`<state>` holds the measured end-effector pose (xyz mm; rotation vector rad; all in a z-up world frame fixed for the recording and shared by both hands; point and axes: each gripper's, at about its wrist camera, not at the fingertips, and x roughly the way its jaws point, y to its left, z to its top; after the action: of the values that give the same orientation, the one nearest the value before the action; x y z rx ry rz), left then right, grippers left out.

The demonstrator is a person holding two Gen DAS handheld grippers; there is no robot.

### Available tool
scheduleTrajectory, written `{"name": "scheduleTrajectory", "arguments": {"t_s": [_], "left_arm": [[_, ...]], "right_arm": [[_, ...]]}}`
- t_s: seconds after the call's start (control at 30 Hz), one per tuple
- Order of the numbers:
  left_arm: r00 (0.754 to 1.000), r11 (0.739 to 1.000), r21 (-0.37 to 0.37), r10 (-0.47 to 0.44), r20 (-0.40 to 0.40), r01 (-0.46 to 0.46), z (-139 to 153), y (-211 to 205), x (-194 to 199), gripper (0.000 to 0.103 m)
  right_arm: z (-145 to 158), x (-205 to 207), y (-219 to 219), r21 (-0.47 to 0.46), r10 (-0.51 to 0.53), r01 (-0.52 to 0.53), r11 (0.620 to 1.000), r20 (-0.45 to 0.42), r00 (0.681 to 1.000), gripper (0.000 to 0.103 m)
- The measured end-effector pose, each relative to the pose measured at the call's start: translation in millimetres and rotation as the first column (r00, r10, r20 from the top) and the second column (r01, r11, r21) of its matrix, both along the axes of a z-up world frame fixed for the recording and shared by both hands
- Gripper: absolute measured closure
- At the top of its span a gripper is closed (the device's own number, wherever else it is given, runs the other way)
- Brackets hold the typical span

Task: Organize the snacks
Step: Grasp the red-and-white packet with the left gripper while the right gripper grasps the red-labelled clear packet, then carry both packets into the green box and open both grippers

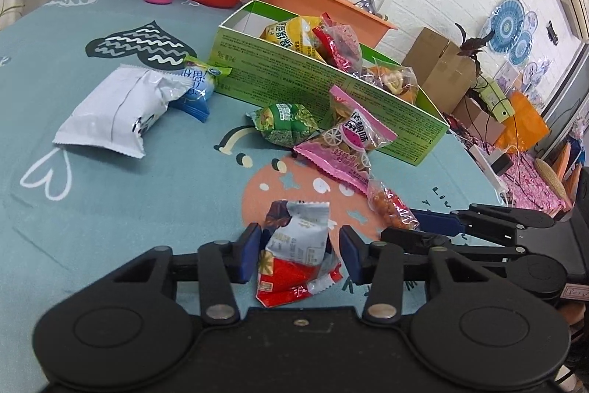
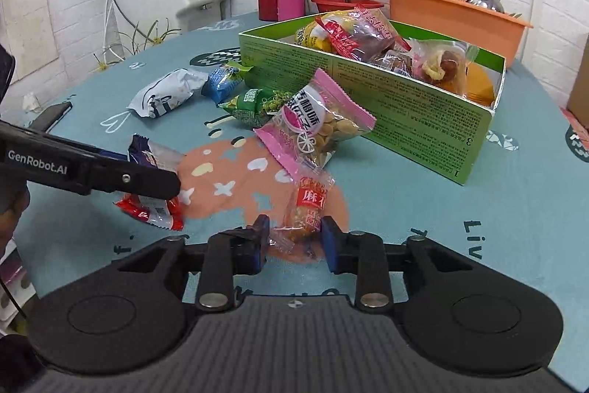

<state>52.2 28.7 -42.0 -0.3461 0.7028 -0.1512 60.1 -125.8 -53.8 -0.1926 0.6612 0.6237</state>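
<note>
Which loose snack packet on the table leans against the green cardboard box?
The pink-edged clear bag of round biscuits: its top rests on the green cardboard box wall. The other loose packets lie flat on the tablecloth.

open: bare cloth (image 2: 423, 201) right of packets | blocked: pink bag (image 2: 313, 124) and green pack (image 2: 254, 104) lean on box (image 2: 405, 105) near wall | box (image 1: 313, 80) top unobstructed

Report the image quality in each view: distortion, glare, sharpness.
Left wrist view: strong fisheye bend curves the green box and wall; glare whitens the white packet; near snacks sharp. Right wrist view: the same bowing at the table edge; glossy highlights on the pink-edged bag; dark corners; no motion blur.
</note>
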Motion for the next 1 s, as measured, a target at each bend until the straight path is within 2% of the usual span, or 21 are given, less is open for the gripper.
{"name": "scheduleTrajectory", "arguments": {"t_s": [0.13, 0.27, 0.43, 0.5, 0.53, 0.6, 0.67, 0.87, 0.93, 1.0], "left_arm": [[1.000, 0.999, 0.052, -0.014, -0.005, 0.014, 1.3, -5.7, 3.6, 0.073], [1.000, 0.997, 0.075, -0.014, -0.005, 0.014, 1.3, -9.1, 7.4, 0.071], [1.000, 0.995, 0.098, -0.016, 0.007, 0.016, 0.3, -11.7, 8.9, 0.073], [1.000, 0.993, 0.116, -0.011, 0.009, 0.010, -0.1, -12.8, 9.3, 0.070], [1.000, 0.993, 0.117, -0.013, 0.012, 0.012, -0.5, -12.6, 9.4, 0.070], [1.000, 0.993, 0.119, -0.014, 0.015, 0.012, -0.8, -12.2, 9.4, 0.070], [1.000, 0.992, 0.122, -0.013, 0.017, 0.011, -1.0, -12.6, 9.3, 0.070], [1.000, 0.993, 0.120, -0.008, 0.018, 0.006, -1.0, -12.5, 10.1, 0.070], [1.000, 0.996, 0.087, -0.018, 0.011, 0.017, 1.5, -9.9, 10.7, 0.072], [0.998, 0.998, 0.044, -0.044, 0.039, 0.042, 12.2, -7.5, 10.8, 0.072]], "right_arm": [[-0.4, 6.1, 2.2, -0.006, -0.008, 0.008, 1.000, 0.002, 1.000, 0.044], [0.3, 12.7, -1.6, 0.046, -0.022, 0.024, 0.999, -0.041, 0.999, 0.044], [-2.0, 8.8, -0.3, 0.040, -0.034, 0.034, 0.999, -0.012, 0.999, 0.044], [-2.7, 8.9, -0.7, 0.040, -0.049, 0.049, 0.998, -0.002, 0.999, 0.044], [-3.2, 8.9, -0.6, 0.039, -0.055, 0.055, 0.998, 0.004, 0.998, 0.044], [-4.2, 7.7, -0.1, 0.032, -0.068, 0.067, 0.997, 0.021, 0.997, 0.053], [-5.3, 6.3, 0.4, 0.019, -0.068, 0.068, 0.998, 0.039, 0.997, 0.056], [-6.1, 3.0, 1.4, -0.001, -0.056, 0.056, 0.998, 0.078, 0.995, 0.058], [-4.1, 3.3, -0.1, 0.005, -0.061, 0.061, 0.998, 0.069, 0.996, 0.059], [5.5, 1.2, -4.1, 0.044, -0.070, 0.066, 0.997, 0.082, 0.994, 0.060]]}}
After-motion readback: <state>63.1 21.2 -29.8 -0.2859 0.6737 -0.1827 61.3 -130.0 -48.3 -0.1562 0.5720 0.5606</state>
